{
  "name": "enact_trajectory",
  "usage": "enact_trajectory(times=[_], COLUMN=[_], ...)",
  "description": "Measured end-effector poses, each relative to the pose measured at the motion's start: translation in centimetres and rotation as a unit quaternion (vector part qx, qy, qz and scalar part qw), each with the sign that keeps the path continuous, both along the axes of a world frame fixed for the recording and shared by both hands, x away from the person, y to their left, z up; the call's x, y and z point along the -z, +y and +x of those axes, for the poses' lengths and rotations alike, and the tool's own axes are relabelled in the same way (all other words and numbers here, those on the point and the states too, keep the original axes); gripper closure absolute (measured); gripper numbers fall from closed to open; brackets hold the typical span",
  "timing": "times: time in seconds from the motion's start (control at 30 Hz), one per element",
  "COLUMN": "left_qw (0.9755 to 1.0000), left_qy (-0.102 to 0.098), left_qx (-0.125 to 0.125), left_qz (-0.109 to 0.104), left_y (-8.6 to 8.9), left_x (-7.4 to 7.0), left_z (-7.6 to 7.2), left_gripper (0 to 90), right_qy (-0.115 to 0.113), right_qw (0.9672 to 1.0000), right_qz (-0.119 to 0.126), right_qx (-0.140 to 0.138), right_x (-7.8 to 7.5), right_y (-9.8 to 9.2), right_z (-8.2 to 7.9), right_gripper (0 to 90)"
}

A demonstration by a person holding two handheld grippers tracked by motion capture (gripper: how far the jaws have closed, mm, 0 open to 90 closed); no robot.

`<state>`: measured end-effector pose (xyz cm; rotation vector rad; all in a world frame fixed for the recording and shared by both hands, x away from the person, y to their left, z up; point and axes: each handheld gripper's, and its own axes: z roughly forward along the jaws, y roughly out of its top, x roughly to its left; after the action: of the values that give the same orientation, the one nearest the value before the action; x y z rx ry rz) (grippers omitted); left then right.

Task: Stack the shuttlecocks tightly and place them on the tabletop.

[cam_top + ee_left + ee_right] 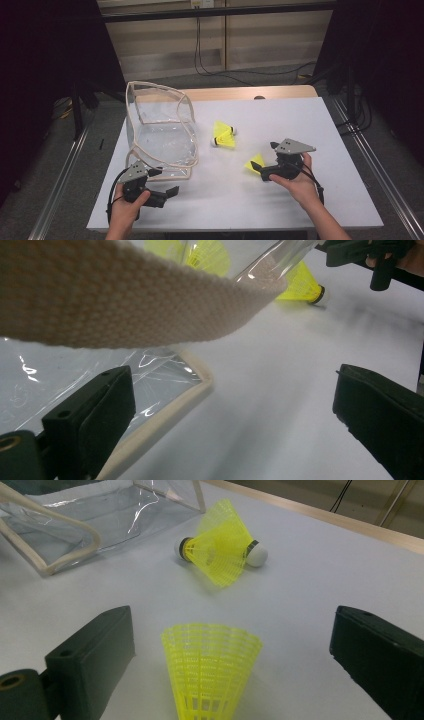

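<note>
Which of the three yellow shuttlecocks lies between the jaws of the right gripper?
The lone shuttlecock lies between the open jaws of the right gripper. The other two lie together farther off, near the clear bag.

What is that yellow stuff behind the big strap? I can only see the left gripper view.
Observer: Shuttlecocks. A crossed pair with white tips lies on the white table, beside the clear bag.
Operator: Where's the other one going?
Observer: Nowhere yet. The third shuttlecock lies between the right gripper and its open fingers, touching neither.
Operator: Is the bag squashed flat?
Observer: No, it stands up, and your left gripper is at its near bottom corner.
</note>
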<state>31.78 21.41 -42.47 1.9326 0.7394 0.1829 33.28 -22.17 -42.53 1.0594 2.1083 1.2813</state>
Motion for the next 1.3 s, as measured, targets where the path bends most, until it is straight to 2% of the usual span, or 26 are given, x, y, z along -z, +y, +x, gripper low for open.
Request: enact_trajectory(times=[0.33,0.43,0.6,0.8,1.03,1.07,1.3], left_qw=[1.0000,1.0000,1.0000,1.0000,1.0000,1.0000,1.0000], left_qy=[0.000,0.001,0.001,0.002,0.002,0.000,0.000], left_qx=[0.000,0.000,0.001,0.003,0.004,0.006,0.004], left_qz=[-0.003,-0.005,-0.003,-0.004,-0.001,-0.001,-0.001], left_y=[0.0,0.0,0.0,-0.1,-0.2,-0.1,-0.1], left_x=[0.0,0.0,0.0,0.0,0.0,0.0,0.0], left_z=[0.0,0.0,0.1,0.1,0.1,0.1,0.0], left_gripper=[3.6,3.6,3.6,3.6,3.6,3.6,3.6], right_qy=[0.003,0.005,0.006,0.008,0.009,0.009,0.010], right_qw=[0.9999,0.9997,0.9989,0.9977,0.9967,0.9960,0.9951], right_qz=[0.006,0.004,-0.015,-0.017,-0.024,-0.030,-0.055], right_qx=[-0.009,-0.022,-0.044,-0.066,-0.077,-0.084,-0.082], right_x=[-0.4,-0.4,0.0,0.2,0.5,0.5,0.4], right_y=[0.0,0.4,1.3,1.8,2.2,2.3,1.6], right_z=[0.5,0.6,0.7,1.0,1.2,1.3,0.8], right_gripper=[8.1,10.7,14.3,17.7,21.3,23.8,26.9])
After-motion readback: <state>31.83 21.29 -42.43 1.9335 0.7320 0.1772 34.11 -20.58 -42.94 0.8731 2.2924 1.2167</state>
